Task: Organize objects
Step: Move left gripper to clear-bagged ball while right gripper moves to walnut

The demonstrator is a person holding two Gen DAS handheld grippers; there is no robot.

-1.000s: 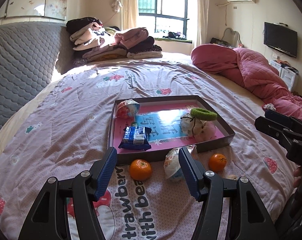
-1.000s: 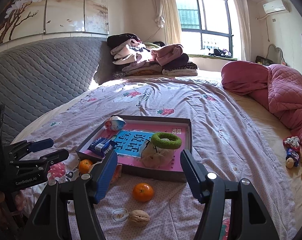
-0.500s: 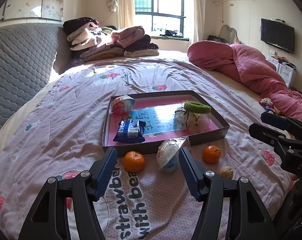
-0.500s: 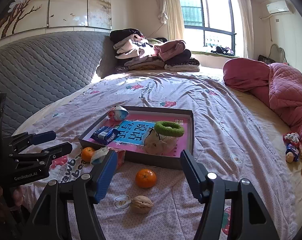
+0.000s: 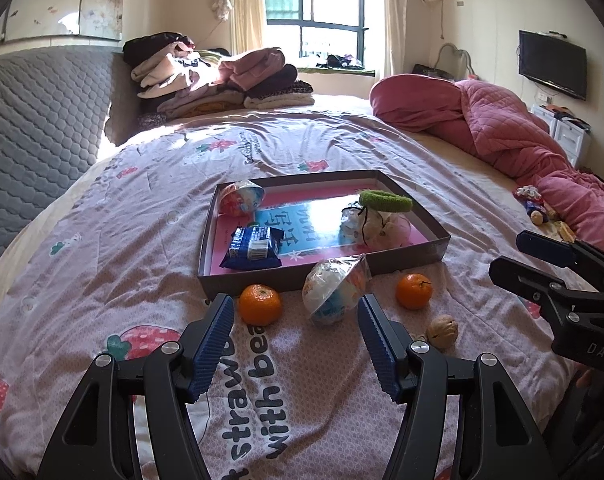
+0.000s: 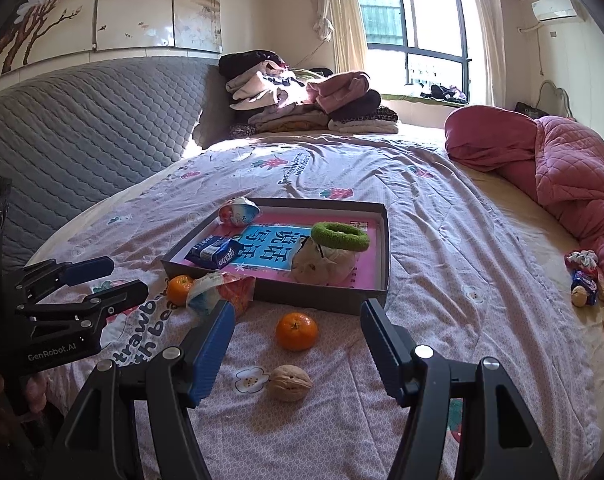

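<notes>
The tray (image 5: 405, 258) sits on the bed (image 5: 102, 264), a shallow grey box with a pink and blue printed floor. Inside it you have a blue snack pack (image 5: 253, 248) near the front left, a wrapped sweet (image 5: 240, 198) in the far left corner, and a pale pouch (image 5: 377, 226) on the right with a green hair tie (image 5: 385, 201) resting on top of it.

Outside the tray, just in front of its near wall, lie four loose things. One orange (image 5: 260, 304) touches or nearly touches the wall at the left. A wrapped ball (image 5: 333, 286) leans against the wall beside it. A second orange (image 5: 413, 290) lies further right, apart from the wall, and a walnut (image 5: 442, 331) sits nearer to you than that orange.

Your left gripper (image 5: 296, 340) hovers above the sheet with its fingers spread wide and nothing between them; the first orange and the wrapped ball lie just beyond its tips. Your right gripper (image 6: 298, 348) is likewise spread and holds nothing; from its camera the second orange and the walnut lie between its fingers, on the sheet.

Further off, a pink quilt (image 5: 501, 128) is bunched at the right, with a few small wrapped items (image 6: 585, 280) beside it. Folded clothes (image 5: 222, 80) are piled by the grey headboard (image 5: 34, 120).
</notes>
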